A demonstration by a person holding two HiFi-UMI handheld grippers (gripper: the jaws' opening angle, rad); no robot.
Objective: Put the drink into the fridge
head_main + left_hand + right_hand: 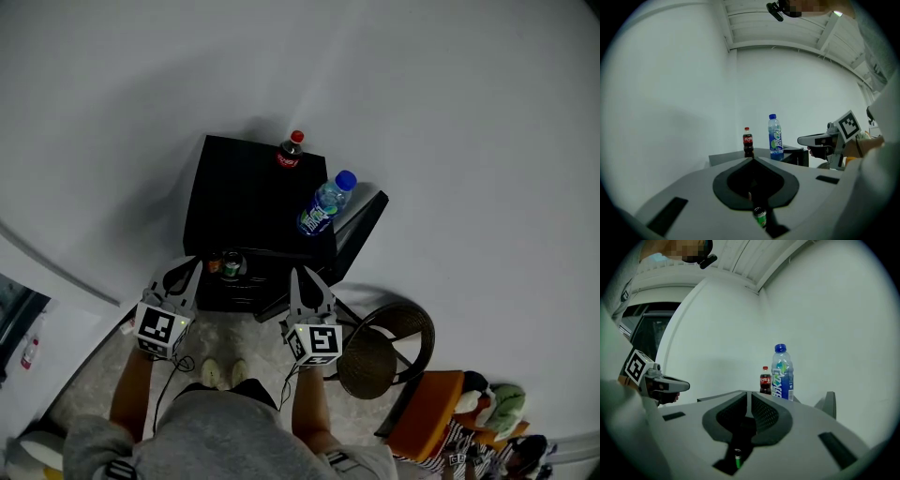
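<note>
1. Facing the small black fridge (234, 187) from just in front, the person holds both grippers low, near its open front. The door (361, 225) is swung out to the person's right.
2. The left gripper (185, 267) has its jaws drawn together at the tips, and nothing sits between them.
3. The right gripper (302, 277) is pinched nearly closed as well. Its pads meet along a thin seam and it carries nothing.
4. Two drinks stand upright on top of the fridge, a little apart: a cola bottle (290, 152) with a red cap near the back edge, and a taller blue-capped bottle (325, 204) nearer the door side. Neither is touched by a gripper.
5. A green can (232, 265) shows inside the open front near the top, with another small container just beside it.
6. Judged from this, the fridge is already open and the pick-up has not begun. The step in hand is the approach to a drink.
7. The next move calls for one gripper to spread its jaws wide, rise to the fridge top and close around a bottle's body below the shoulder.
8. The right gripper looks better placed for the blue-capped bottle, which stands on its side.
9. The bottle then has to come down past the top edge and go into the compartment upright, clear of the can and the door.
</note>
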